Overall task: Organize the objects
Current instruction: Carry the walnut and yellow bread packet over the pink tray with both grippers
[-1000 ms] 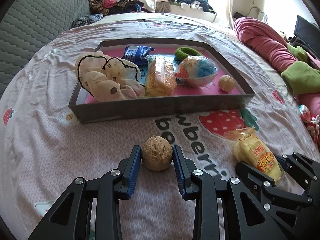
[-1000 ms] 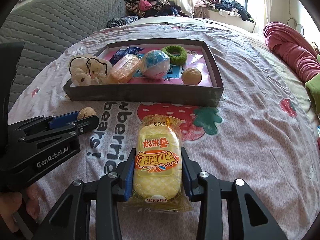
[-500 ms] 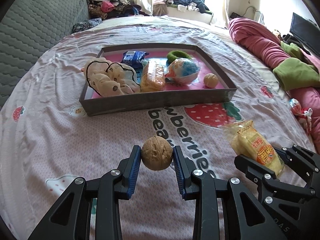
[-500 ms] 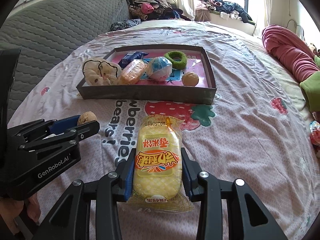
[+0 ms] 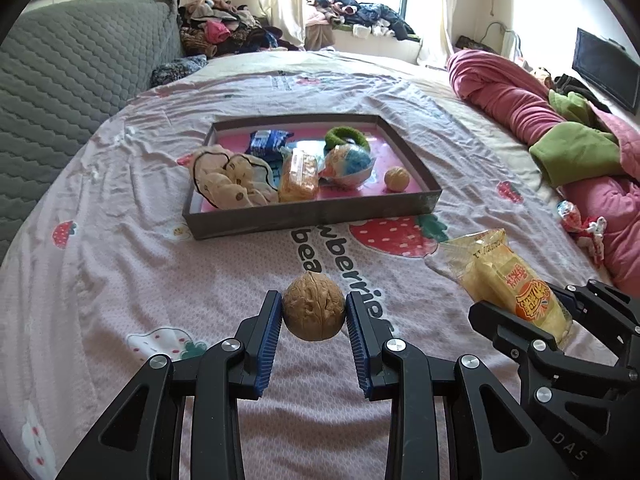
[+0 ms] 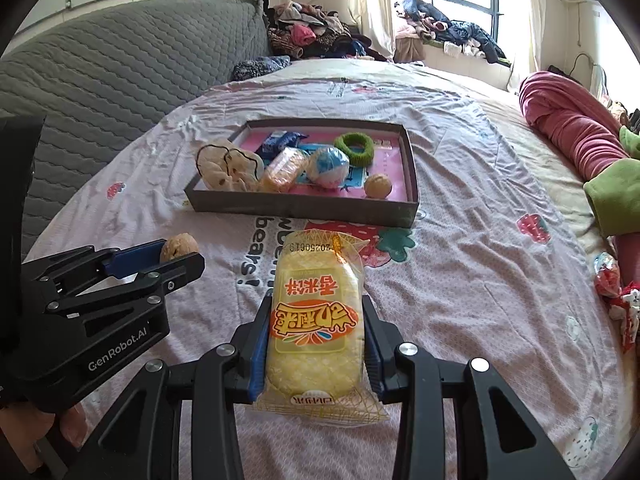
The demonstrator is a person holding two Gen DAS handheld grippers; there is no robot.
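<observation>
Left gripper [image 5: 314, 314]: closed on a walnut [image 5: 314, 307], blue pads pressing its two sides; nut held clear above the bedsheet [image 5: 120, 264], at the finger ends. In the right wrist view the same gripper [image 6: 176, 258] shows at lower left with the walnut [image 6: 179, 246] at its tip.

Right gripper [image 6: 314, 344]: closed on a yellow snack packet [image 6: 314, 320], pads against its long edges; packet lies lengthwise between the fingers, its crimped end projecting past the tips toward the tray, printed face up. In the left wrist view this gripper [image 5: 532, 312] sits to the right with the packet [image 5: 508, 280] angled up out of it.

Tray [image 6: 304, 210]: dark, shallow, pink-floored, on the bedsheet ahead of both grippers and well apart from them. Contents, left to right: cream scrunchie [image 6: 226, 168]; orange-wrapped snack [image 6: 284, 168]; blue wrapper [image 6: 282, 142] behind it; blue-and-white ball-shaped pack [image 6: 329, 167]; green hair tie [image 6: 354, 148] toward the far wall; second walnut [image 6: 377, 186] at the near right.

Surroundings: grey quilted headboard [image 6: 120, 72], left; rolled pink blanket [image 6: 568, 120], right; clothes heaped by the window [image 6: 444, 4].
</observation>
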